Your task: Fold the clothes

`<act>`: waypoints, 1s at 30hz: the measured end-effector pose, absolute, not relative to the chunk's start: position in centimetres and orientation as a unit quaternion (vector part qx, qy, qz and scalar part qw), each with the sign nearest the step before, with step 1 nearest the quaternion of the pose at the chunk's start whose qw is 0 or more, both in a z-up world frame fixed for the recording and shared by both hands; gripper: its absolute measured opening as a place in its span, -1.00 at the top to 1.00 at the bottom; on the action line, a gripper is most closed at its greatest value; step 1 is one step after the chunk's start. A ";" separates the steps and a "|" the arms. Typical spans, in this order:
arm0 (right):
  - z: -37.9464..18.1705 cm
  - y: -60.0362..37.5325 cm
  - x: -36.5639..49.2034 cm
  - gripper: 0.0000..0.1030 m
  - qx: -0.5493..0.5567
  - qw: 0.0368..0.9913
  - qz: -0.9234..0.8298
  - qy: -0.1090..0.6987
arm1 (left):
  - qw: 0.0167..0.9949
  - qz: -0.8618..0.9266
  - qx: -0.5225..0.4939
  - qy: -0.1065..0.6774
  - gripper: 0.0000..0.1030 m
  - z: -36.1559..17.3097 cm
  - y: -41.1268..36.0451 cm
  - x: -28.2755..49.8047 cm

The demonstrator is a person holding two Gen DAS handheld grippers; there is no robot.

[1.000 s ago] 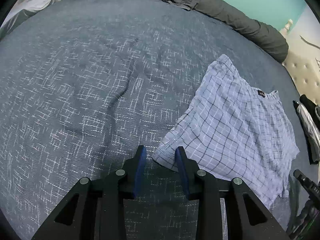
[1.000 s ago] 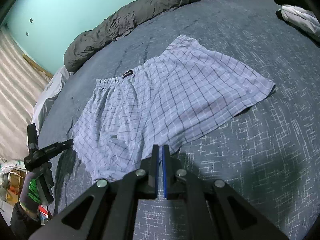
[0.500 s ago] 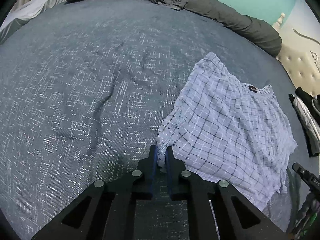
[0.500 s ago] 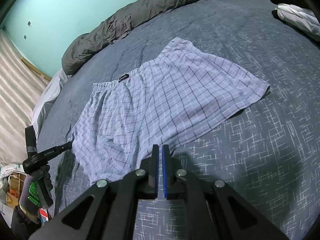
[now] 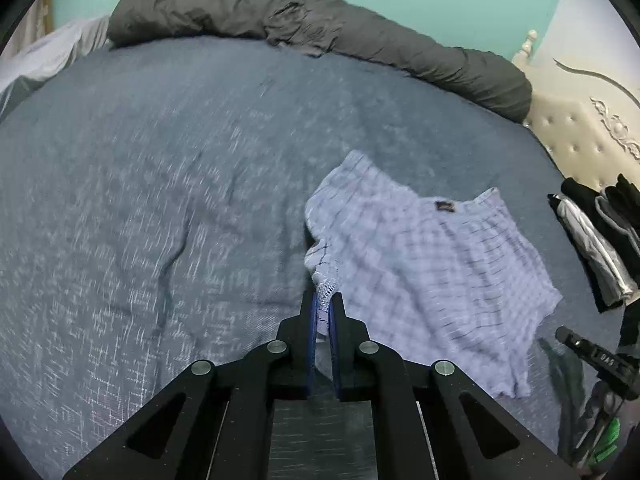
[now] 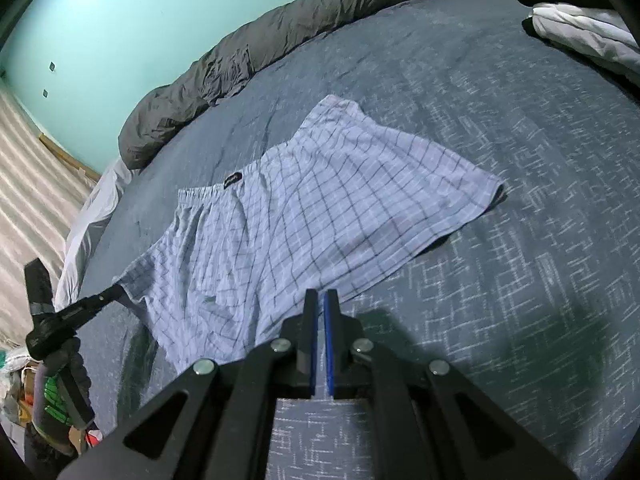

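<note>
left claw (image 5: 323,308) closed onto shorts (image 5: 432,280) hem, corner lifted off bed (image 5: 160,200)

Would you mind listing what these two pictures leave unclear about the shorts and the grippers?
- Left wrist view: motion blur smears the checked shorts; the hem corner inside the left gripper is hidden by its fingers.
- Right wrist view: the right gripper covers the shorts' near hem, so a grip cannot be confirmed.
- Both views: the waistband label is too small to read.
</note>
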State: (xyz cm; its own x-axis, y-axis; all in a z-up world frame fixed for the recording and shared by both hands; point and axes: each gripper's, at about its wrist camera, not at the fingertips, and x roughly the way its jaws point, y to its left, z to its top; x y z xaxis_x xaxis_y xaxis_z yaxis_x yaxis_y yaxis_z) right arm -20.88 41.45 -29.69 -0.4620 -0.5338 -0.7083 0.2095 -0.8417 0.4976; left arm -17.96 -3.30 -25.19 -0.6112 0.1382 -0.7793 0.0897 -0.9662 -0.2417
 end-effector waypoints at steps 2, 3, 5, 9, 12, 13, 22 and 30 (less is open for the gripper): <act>-29.6 42.0 -21.0 0.96 0.467 0.222 -0.838 -0.177 | 0.021 0.889 -0.439 -0.126 0.88 -24.0 -2.5 -18.1; -29.5 42.2 -21.1 0.96 0.465 0.221 -0.838 -0.179 | 0.027 0.890 -0.438 -0.122 0.88 -23.4 -1.9 -18.4; -29.4 42.8 -21.3 0.96 0.463 0.222 -0.838 -0.185 | 0.036 0.894 -0.433 -0.109 0.88 -22.1 -0.3 -19.0; -29.1 44.3 -21.5 0.96 0.458 0.218 -0.839 -0.197 | 0.065 0.899 -0.425 -0.083 0.88 -19.0 4.3 -21.0; -29.0 45.8 -21.7 0.96 0.455 0.209 -0.840 -0.211 | 0.091 0.899 -0.423 -0.062 0.88 -17.4 9.0 -22.9; -29.0 46.5 -21.7 0.96 0.453 0.205 -0.841 -0.216 | 0.103 0.899 -0.423 -0.057 0.88 -16.9 10.8 -23.6; -29.1 51.5 -23.1 0.96 0.438 0.166 -0.848 -0.249 | 0.207 0.860 -0.466 -0.011 0.88 -20.3 28.2 -28.6; -30.4 53.9 -24.5 0.96 0.438 0.154 -0.842 -0.273 | 0.217 0.818 -0.533 0.018 0.84 -28.2 34.1 -29.7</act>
